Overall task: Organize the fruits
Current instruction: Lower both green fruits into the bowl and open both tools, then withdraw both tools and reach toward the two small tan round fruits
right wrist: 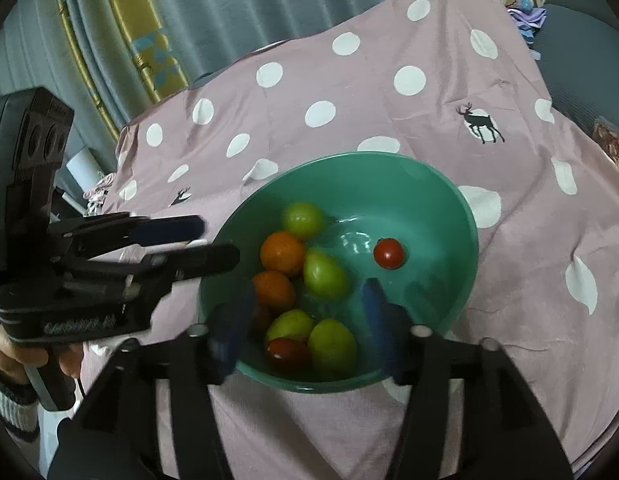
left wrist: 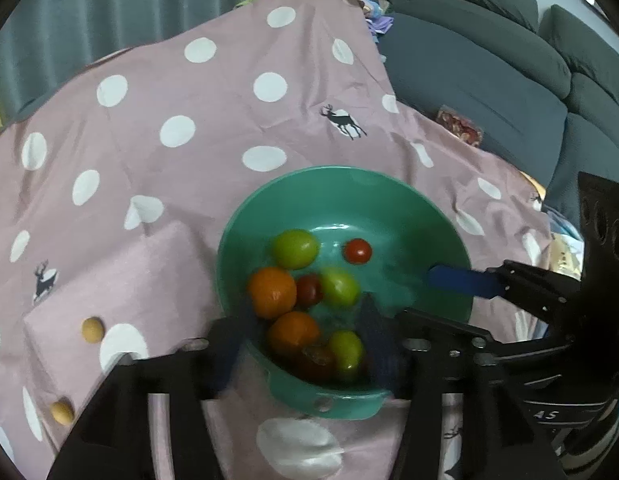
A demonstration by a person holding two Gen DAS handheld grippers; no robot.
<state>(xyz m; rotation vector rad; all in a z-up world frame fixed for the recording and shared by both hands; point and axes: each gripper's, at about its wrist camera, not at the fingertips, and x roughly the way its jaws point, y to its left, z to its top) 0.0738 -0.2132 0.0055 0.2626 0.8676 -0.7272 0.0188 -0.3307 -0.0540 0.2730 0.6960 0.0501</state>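
Observation:
A green bowl (left wrist: 341, 172) (right wrist: 369, 156) sits on a pink dotted cloth and holds several fruits: oranges (left wrist: 271, 292) (right wrist: 282, 253), green fruits (left wrist: 295, 249) (right wrist: 303, 220) and small red tomatoes (left wrist: 357, 251) (right wrist: 388, 253). My left gripper (left wrist: 305, 340) (right wrist: 205, 242) hangs open over the bowl's near-left rim, nothing pressed between its blue pads. My right gripper (right wrist: 305, 326) (left wrist: 433, 296) is open too, above the bowl's near side, with the fruits lying below it. Two small tan round fruits (left wrist: 92, 330) lie on the cloth left of the bowl.
The pink cloth (left wrist: 189, 140) covers a raised surface and drops off at its edges. A grey sofa (left wrist: 489, 80) stands at the right and curtains (right wrist: 229, 4) hang behind. A person's hand (right wrist: 13, 356) in a striped cuff holds the left gripper's handle.

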